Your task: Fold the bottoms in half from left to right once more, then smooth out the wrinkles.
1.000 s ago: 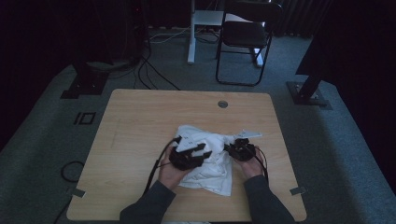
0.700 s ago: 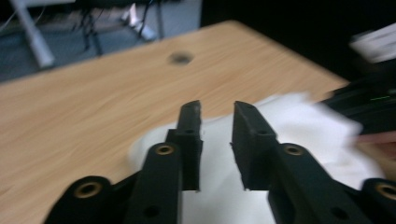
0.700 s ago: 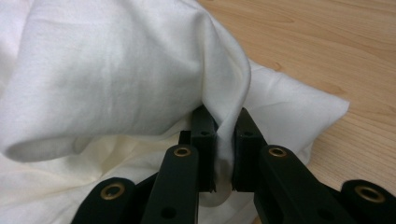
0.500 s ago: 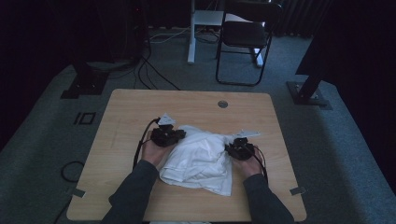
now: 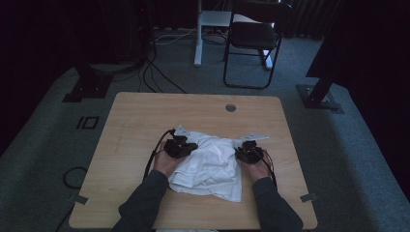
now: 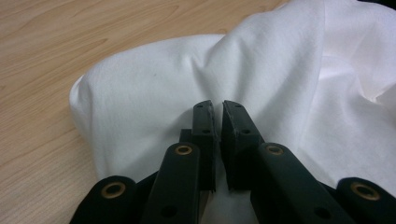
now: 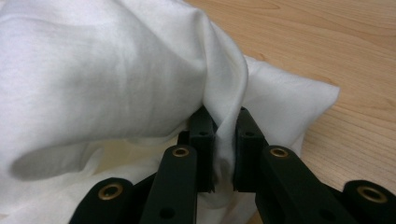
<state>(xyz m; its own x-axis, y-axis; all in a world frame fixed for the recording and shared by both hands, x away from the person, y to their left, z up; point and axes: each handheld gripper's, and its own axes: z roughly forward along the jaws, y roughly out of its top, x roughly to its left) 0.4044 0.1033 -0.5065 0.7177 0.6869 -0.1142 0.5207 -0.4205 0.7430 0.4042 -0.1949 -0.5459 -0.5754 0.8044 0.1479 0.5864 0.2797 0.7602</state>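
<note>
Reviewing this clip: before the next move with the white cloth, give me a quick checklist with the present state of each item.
1. Right gripper pinching a fold of the white cloth: ok, fabric sits between its jaws.
2. Left gripper gripping the cloth: cannot tell; jaws nearly closed, no fold visible between them.
3. Grippers at opposite sides of the cloth: ok.
4. Cloth fully on the table: ok.
5. Cloth spread flat: not ok, bunched and wrinkled.

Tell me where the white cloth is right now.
In the high view the white cloth lies on the near middle of the wooden table, between the left gripper and the right gripper, each at one of its sides.
</note>
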